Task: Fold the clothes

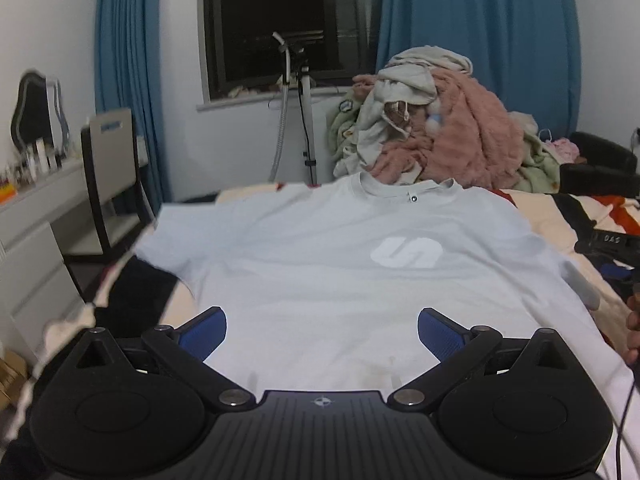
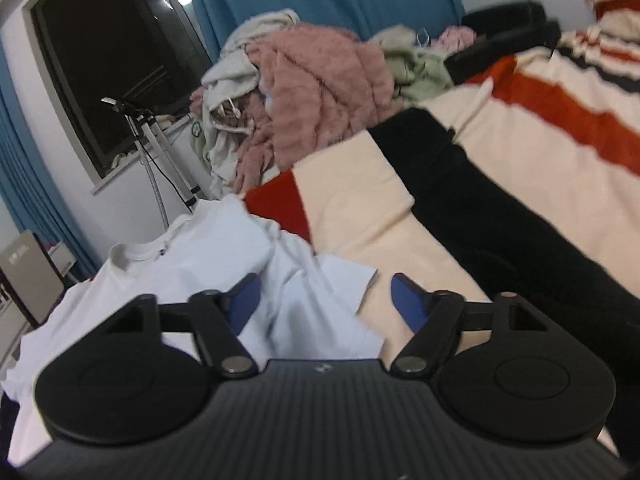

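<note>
- Your left gripper [image 1: 322,332] was spread wide, blue pads [image 1: 204,332] well apart, holding nothing, hovering over the lower half of the T-shirt [image 1: 320,280].
- Your right gripper [image 2: 324,300] was also wide open and empty; its left pad [image 2: 244,300] sat over the shirt's rumpled sleeve [image 2: 344,280], its right pad over the cream part of the blanket [image 2: 360,208]. Couldn't tell if either pad touched cloth.
- The pale blue T-shirt lay face up and mostly flat on the bed, collar [image 1: 408,188] away from you, right sleeve bunched.
- Print on the chest: a white rounded logo [image 1: 406,252], reads like an "S" shape. Small dark round tag at the collar, too small to read.
- You had "DAS" visible in the left view on a black object [image 1: 612,240] at the right edge.
- Black garment [image 2: 500,208] lay across the striped blanket, right of the shirt.
- Clothes pile [image 1: 440,132], pink fluffy and grey pieces, sat beyond the collar.
- Behind: tripod [image 1: 300,120], dark window [image 1: 280,20], blue curtains [image 1: 480,40].
</note>
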`<move>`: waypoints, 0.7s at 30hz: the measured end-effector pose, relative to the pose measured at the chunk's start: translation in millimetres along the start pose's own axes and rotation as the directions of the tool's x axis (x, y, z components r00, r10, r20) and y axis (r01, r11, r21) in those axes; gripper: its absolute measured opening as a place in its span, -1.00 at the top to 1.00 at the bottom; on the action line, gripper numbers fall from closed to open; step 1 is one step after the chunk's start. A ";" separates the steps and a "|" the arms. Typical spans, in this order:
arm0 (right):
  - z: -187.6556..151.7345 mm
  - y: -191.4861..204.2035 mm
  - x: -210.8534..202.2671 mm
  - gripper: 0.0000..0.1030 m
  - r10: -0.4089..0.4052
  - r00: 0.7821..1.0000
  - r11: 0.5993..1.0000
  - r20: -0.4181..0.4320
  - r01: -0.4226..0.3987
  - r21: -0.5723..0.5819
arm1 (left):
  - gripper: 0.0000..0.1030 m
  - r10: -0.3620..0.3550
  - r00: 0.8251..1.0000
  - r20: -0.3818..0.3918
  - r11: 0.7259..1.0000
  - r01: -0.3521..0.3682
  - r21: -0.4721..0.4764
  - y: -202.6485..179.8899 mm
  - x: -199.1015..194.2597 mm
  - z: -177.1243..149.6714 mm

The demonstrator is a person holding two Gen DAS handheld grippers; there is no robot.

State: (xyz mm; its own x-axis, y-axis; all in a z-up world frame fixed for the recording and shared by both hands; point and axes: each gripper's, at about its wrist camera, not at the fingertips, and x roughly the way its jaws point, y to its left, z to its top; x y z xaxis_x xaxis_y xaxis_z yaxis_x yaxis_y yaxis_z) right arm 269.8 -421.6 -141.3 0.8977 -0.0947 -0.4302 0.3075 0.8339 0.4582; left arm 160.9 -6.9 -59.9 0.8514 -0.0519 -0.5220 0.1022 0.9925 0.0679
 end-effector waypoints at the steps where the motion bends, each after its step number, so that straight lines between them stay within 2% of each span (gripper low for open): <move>1: 2.2 -5.5 10.8 -0.17 0.005 1.000 1.000 -0.010 -0.005 0.005 | -0.99 -0.012 1.000 -0.020 1.000 0.012 -0.013 1.1 6.9 -1.3; 3: 1.9 -13.1 30.7 -0.04 0.035 0.999 0.999 -0.039 -0.035 0.007 | -0.99 -0.021 0.999 -0.047 1.000 0.021 -0.008 -1.0 21.3 -3.3; 6: -0.7 -11.4 51.7 0.61 0.056 0.996 0.997 -0.069 -0.060 -0.052 | -0.99 0.023 0.999 -0.048 0.998 -0.020 0.057 -9.8 39.6 -5.7; 8: -0.2 -3.5 56.1 0.74 0.054 0.997 0.992 -0.050 -0.059 -0.109 | -0.99 0.033 0.998 -0.061 0.997 -0.028 0.076 -14.4 49.2 -6.9; 10: 11.7 10.5 52.1 0.77 0.033 0.999 0.984 0.024 -0.028 -0.178 | -0.99 0.031 0.997 -0.074 0.997 -0.026 0.074 -15.6 56.6 -6.6; 13: 47.7 25.1 48.0 0.81 -0.002 0.992 0.975 0.126 0.030 -0.222 | -0.99 0.032 0.996 -0.082 0.998 -0.027 0.058 -13.5 65.2 -5.7; 16: 85.0 31.1 57.7 0.82 -0.098 0.974 0.941 0.206 0.158 -0.298 | -0.99 0.053 0.995 -0.084 0.997 -0.048 0.057 -13.4 72.5 -7.3; 19: 106.8 22.8 88.0 0.82 -0.228 0.948 0.886 0.222 0.297 -0.355 | -0.99 0.049 0.993 -0.110 0.998 -0.043 0.049 -13.2 80.6 -7.8; 21: 110.2 14.0 109.0 0.82 -0.289 0.935 0.860 0.206 0.348 -0.373 | -0.99 0.053 0.992 -0.110 0.997 -0.048 0.055 -13.2 85.1 -9.2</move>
State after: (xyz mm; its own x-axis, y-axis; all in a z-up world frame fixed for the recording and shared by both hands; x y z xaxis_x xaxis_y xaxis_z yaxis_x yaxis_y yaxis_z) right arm 406.6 -480.1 -96.1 0.8155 -0.4413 -0.3745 0.4590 0.8872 -0.0460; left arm 227.3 -23.4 -113.0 0.7936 0.0137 -0.6083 0.0896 0.9862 0.1391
